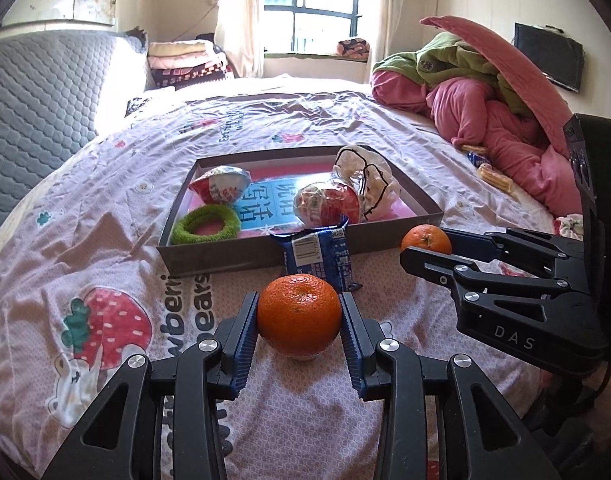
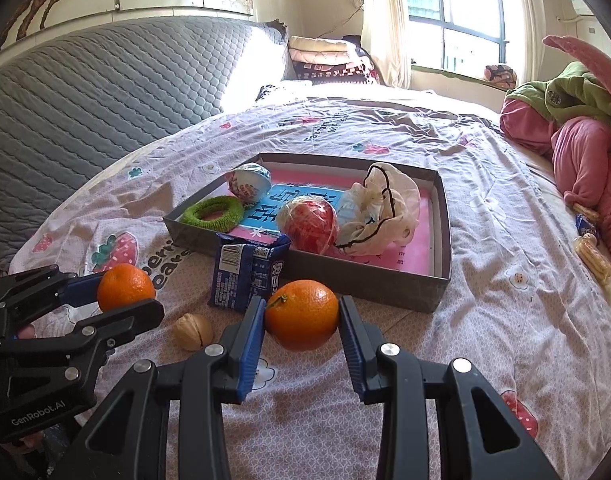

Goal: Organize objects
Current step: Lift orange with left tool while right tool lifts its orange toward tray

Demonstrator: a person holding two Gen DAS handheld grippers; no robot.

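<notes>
My left gripper (image 1: pixel 300 312) is shut on an orange (image 1: pixel 299 314) and holds it just above the bed; it also shows in the right wrist view (image 2: pixel 125 286). My right gripper (image 2: pixel 301 316) is shut on a second orange (image 2: pixel 301 314), seen from the side in the left wrist view (image 1: pixel 425 239). A grey shallow box (image 1: pixel 233 256) lies ahead on the bed, holding two foil-wrapped eggs (image 1: pixel 221 190), a green ring (image 1: pixel 205 224) and a white bag (image 1: pixel 367 182). A blue snack packet (image 1: pixel 319 256) leans on the box's front wall. A walnut (image 2: pixel 193 331) lies on the sheet.
The bed (image 1: pixel 105 240) has a pink strawberry-print sheet. A pile of pink and green bedding (image 1: pixel 485 92) lies at the right, with small snack packs (image 2: pixel 589 248) beside it. A grey quilted headboard (image 2: pixel 85 92) stands at the left. A window (image 1: pixel 313 4) is behind.
</notes>
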